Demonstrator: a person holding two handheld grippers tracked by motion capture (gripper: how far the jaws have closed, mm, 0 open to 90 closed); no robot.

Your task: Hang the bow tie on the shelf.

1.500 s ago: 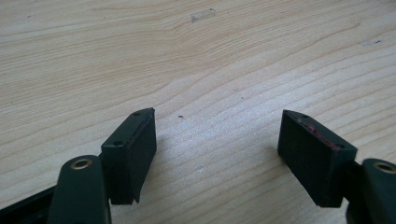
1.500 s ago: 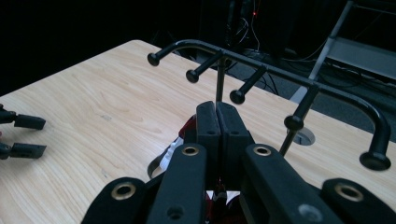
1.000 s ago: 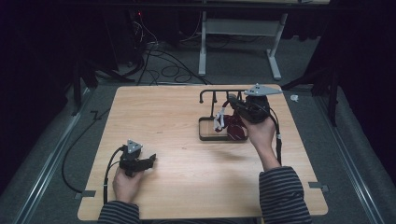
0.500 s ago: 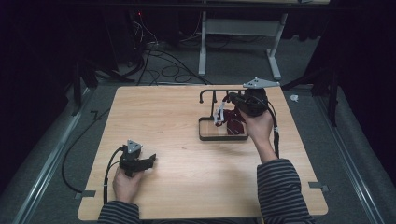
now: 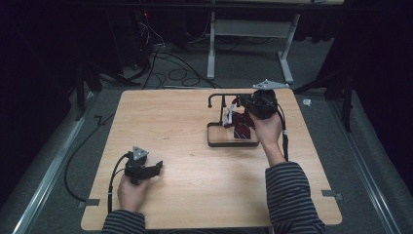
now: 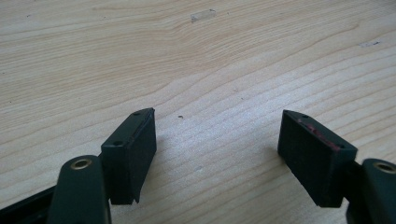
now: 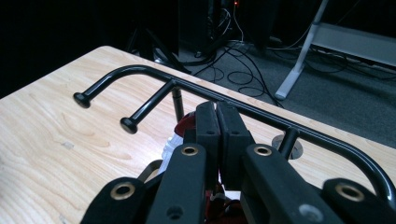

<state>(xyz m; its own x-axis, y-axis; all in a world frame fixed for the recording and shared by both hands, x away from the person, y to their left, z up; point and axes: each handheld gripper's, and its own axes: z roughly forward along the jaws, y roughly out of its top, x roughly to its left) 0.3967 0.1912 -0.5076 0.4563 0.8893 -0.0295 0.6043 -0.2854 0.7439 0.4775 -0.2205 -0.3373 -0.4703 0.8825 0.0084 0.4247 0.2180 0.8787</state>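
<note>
- Dark red cloth hangs by the black metal rack at the far right part of the counter, draped over the rack's tray with a white tag or label on its left edge
- Right tongs are clenched on a pinch of that cloth just under the rack's top bar; in the right gripper view the two black pads press flat together with red and white fabric bunched below them
- Rack's top bar curves across just beyond the pads, with two knob-ended pegs pointing left
- Left tongs rest low at the near left of the counter, well apart from the rack, jaws spread wide with bare wood between them
</note>
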